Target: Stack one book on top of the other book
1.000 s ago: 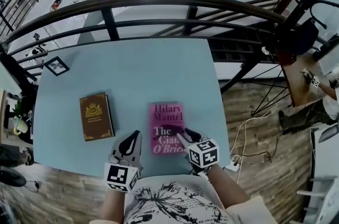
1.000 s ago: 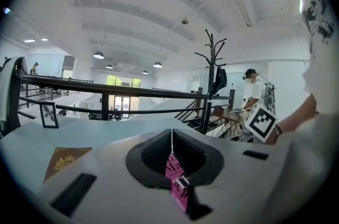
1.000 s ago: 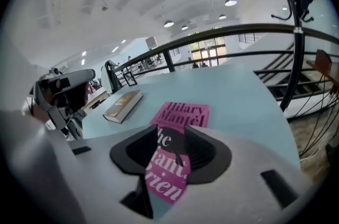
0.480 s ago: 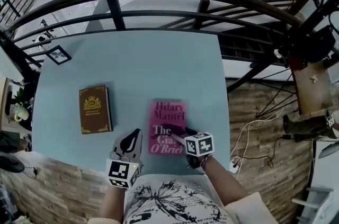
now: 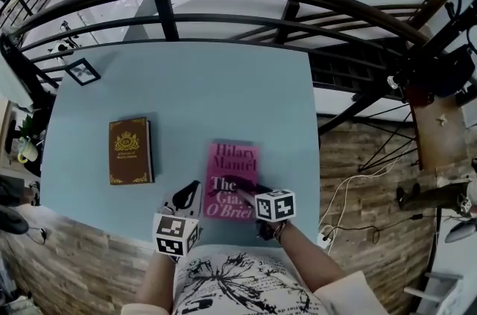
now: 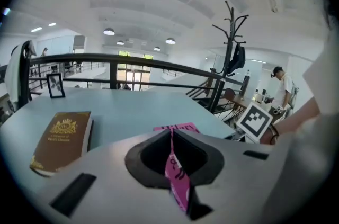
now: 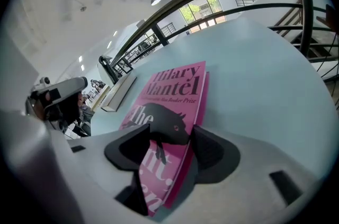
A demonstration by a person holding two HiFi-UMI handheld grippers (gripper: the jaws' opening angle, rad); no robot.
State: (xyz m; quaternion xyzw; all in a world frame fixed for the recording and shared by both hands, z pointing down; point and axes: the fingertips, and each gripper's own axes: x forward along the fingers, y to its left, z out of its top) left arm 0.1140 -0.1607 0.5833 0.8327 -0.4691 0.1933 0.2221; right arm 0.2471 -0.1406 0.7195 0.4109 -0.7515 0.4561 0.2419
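The person wore a white top (image 5: 238, 282) printed with loose black line-drawn flowers and leaves; the right sleeve (image 5: 350, 296) was pale and plain; a thin band (image 5: 279, 230) ringed the right wrist. The left gripper (image 5: 191, 189) had a smooth light-grey body, with rounded black pads (image 6: 145, 157) at the jaws and a dark rectangular recess (image 6: 74, 194) set into each side; its left cube (image 5: 176, 234) was white with black square markers. The right gripper (image 5: 244, 195) matched it in grey and black; the right cube (image 5: 275, 205) bore the same black-and-white squares on each visible face.
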